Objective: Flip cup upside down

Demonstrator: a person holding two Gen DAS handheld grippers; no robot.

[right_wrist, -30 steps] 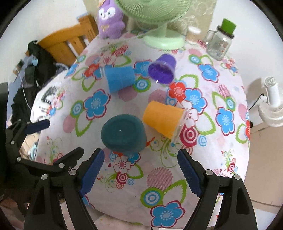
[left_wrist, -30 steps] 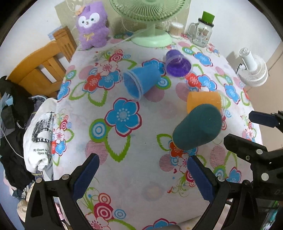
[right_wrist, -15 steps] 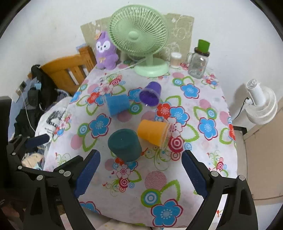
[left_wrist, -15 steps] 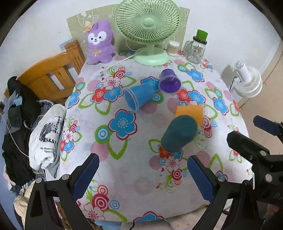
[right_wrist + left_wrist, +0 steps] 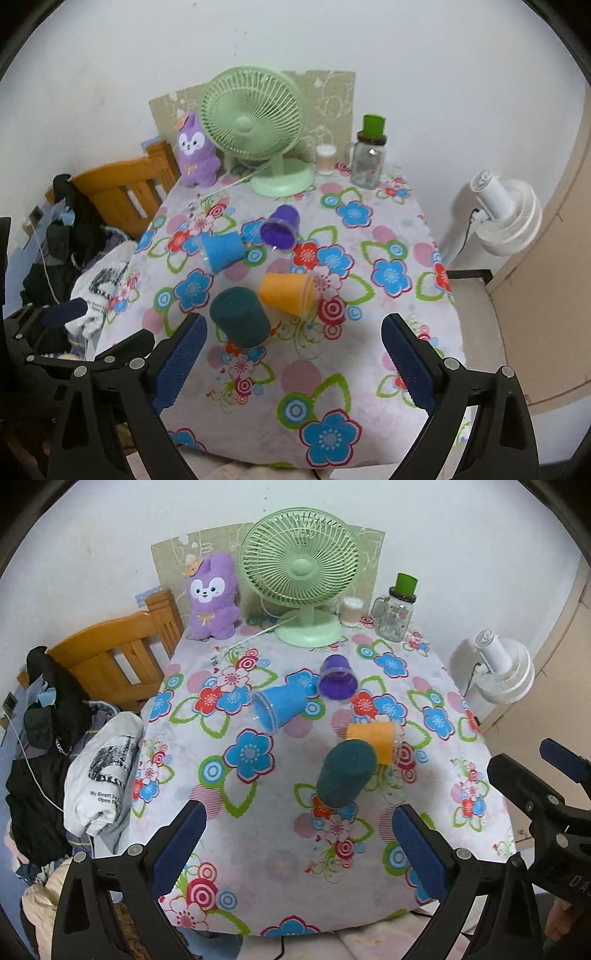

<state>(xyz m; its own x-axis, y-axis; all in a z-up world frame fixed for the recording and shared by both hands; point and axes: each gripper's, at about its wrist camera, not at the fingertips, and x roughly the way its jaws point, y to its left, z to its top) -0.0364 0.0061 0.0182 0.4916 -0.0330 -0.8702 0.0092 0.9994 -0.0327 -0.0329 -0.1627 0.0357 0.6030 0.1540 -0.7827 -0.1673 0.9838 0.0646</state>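
While both hand-held grippers (image 5: 295,843) (image 5: 291,360) have backed away, gaping empty, teal cup (image 5: 345,773) stands inverted.

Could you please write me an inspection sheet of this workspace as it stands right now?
Surface: table under floral cloth.
Job's things: teal cup upside down; orange cup, blue cup, purple cup on their sides.
Clutter: green fan, plush toy, glass jar, small container.
Grippers: left gripper and right gripper, jaws open, empty.
Cables: white cord by the fan.
Surroundings: wooden chair, clothes pile, white fan.
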